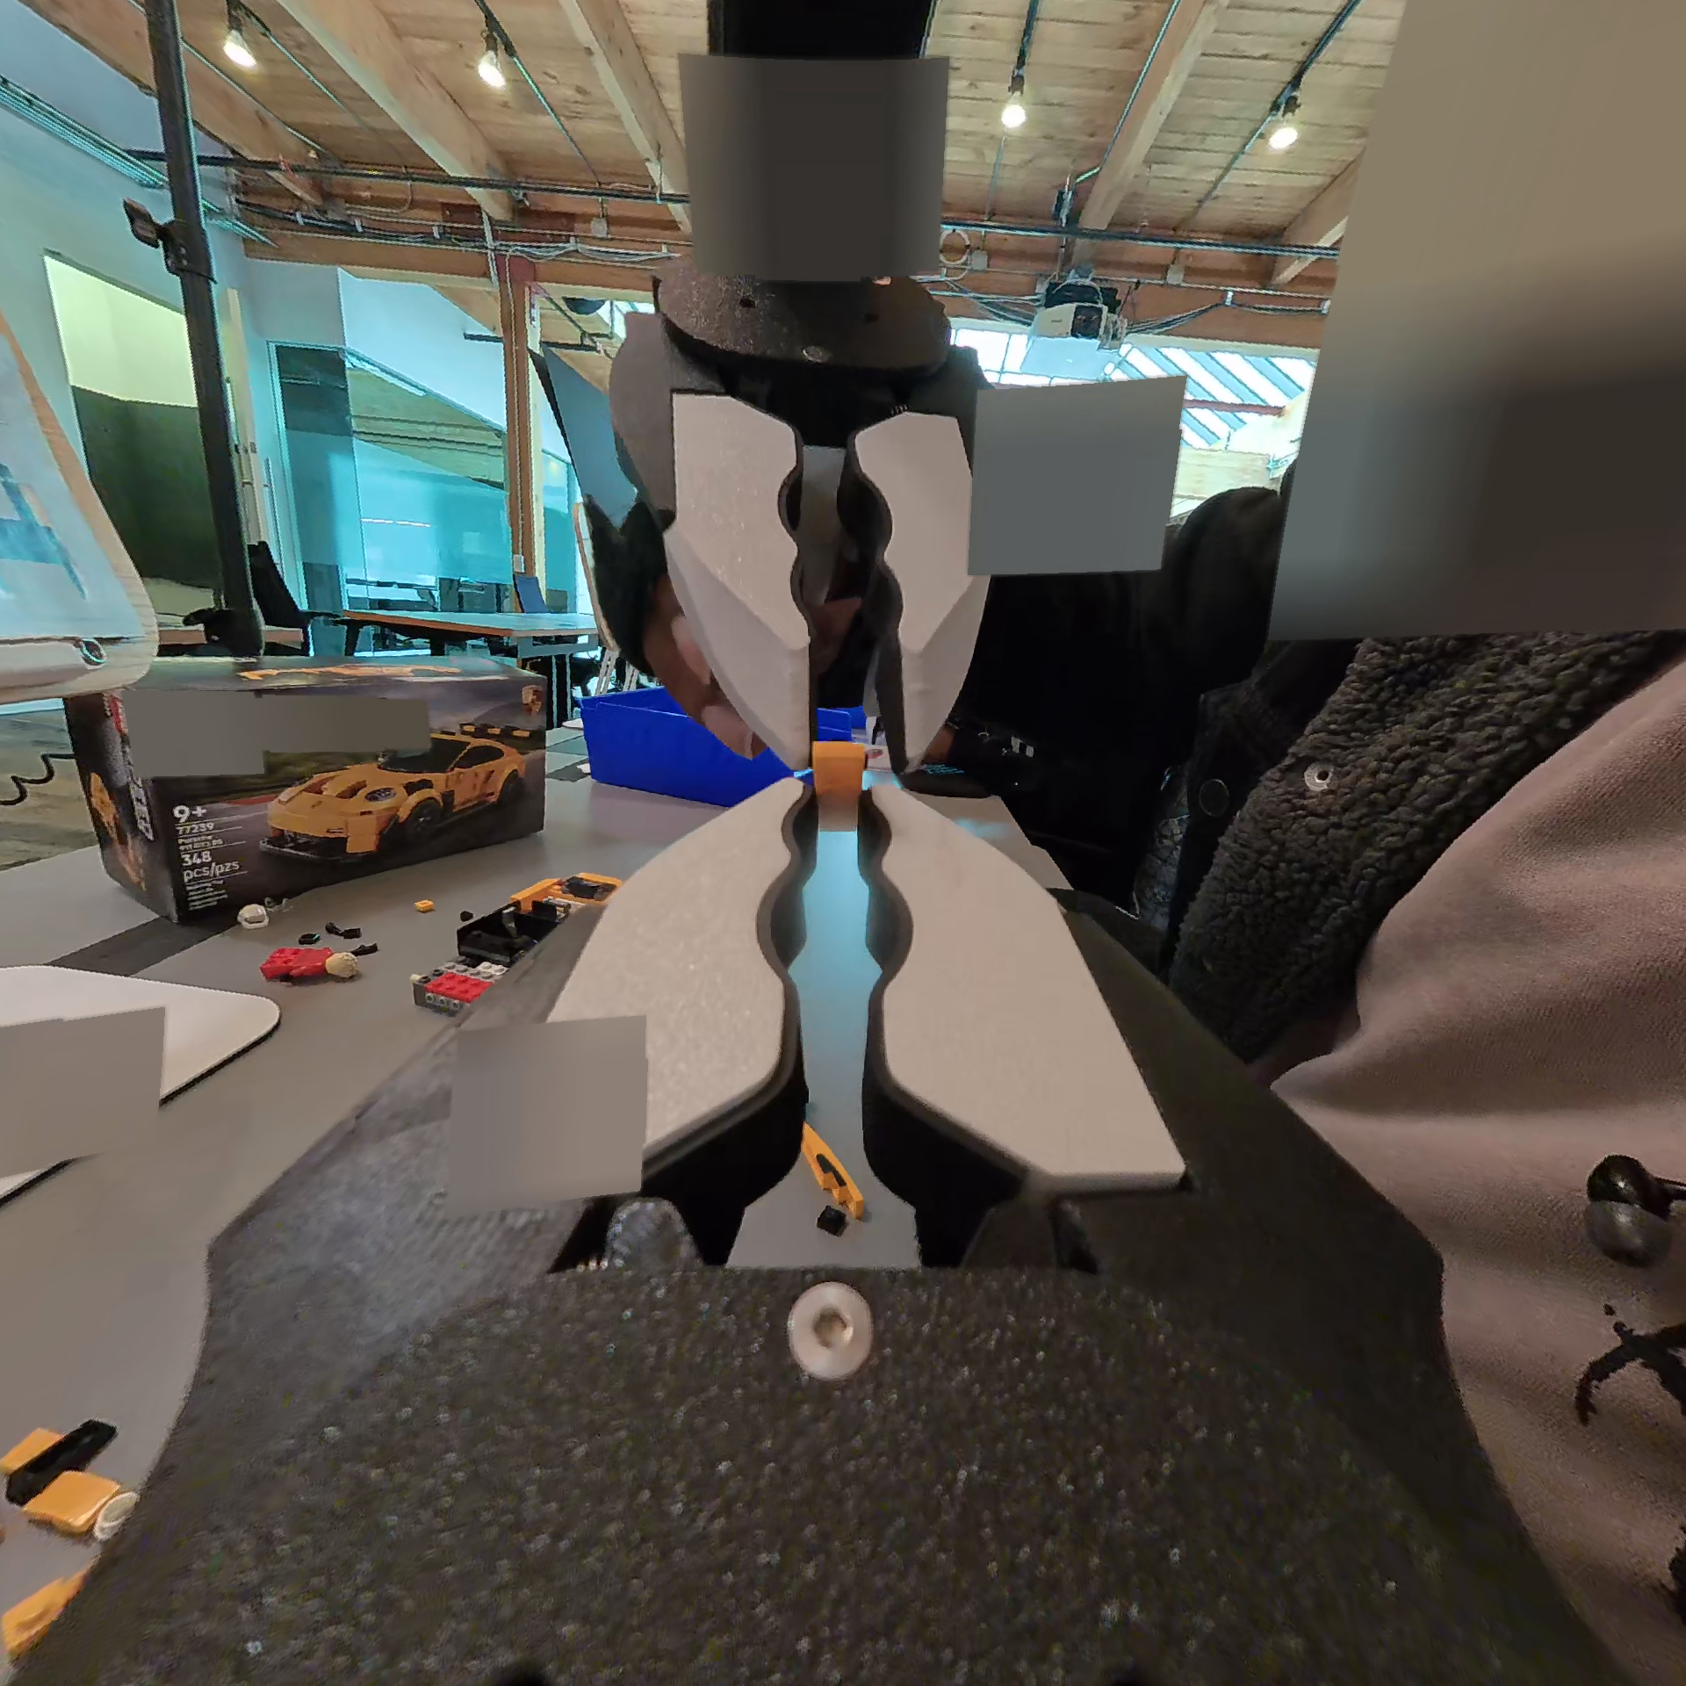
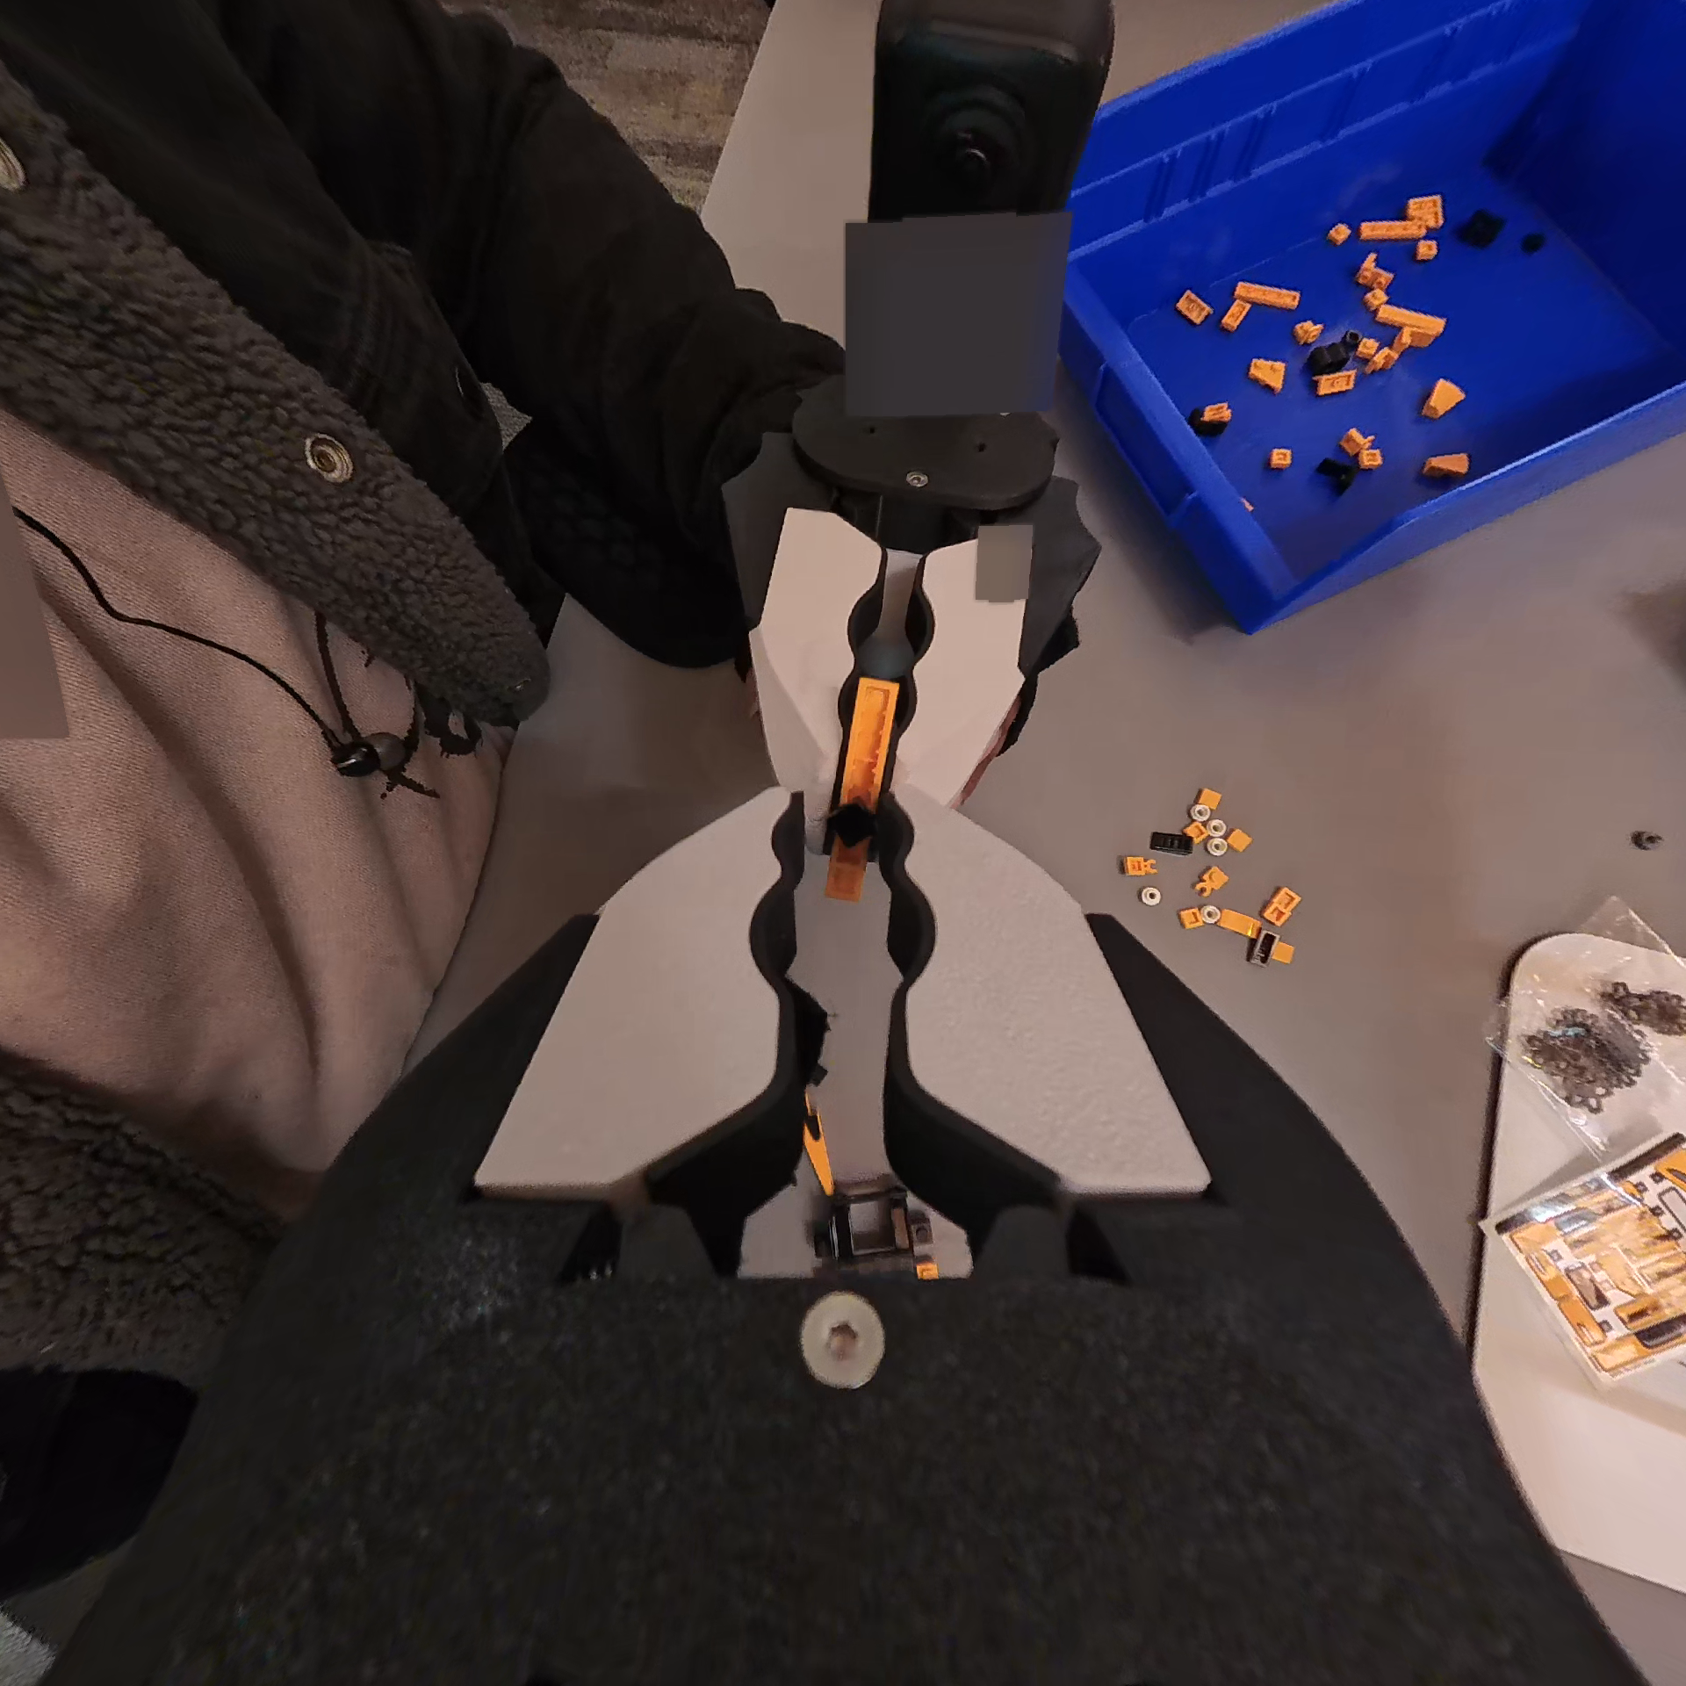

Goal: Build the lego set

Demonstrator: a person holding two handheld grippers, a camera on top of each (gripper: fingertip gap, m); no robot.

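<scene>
From the right wrist view, my right hand-held gripper [image 2: 844, 821] has its jaws a narrow slot apart. A small black piece [image 2: 853, 826] sits right at its tips, at 12 o'clock. I cannot tell whether the pads actually pinch that piece or only flank it.

Just beyond, tip to tip with it, my left hand-held gripper [image 2: 871, 730] is closed on a long orange plate [image 2: 867, 739]. It is clamped lengthwise between the pads, and its free end pokes into my right gripper's slot. Both are held up above the table [image 2: 1277, 693]. I judge I am seating the black piece onto the plate.

At 2 o'clock lies a scatter of small orange, black and pale parts [image 2: 1213, 876]. Farther off, at 1 o'clock, is the blue bin [image 2: 1186, 438] with more orange pieces.

In the left wrist view only the plate's orange end [image 1: 837, 775] shows at the tips of the left gripper [image 1: 835, 803]. The part-built model [image 1: 511, 940] lies at 10 o'clock, with the set's box [image 1: 319, 785] behind it.

The risks, as I see them:
- The black piece is tiny. If I press off-axis it may pop out sideways and drop among the loose parts.
- The plate is held only along its thin edges, so a hard push could lever it and slide it through the pads.
- The two sets of tips nearly touch, so they may collide and knock the alignment off before the studs engage.
</scene>
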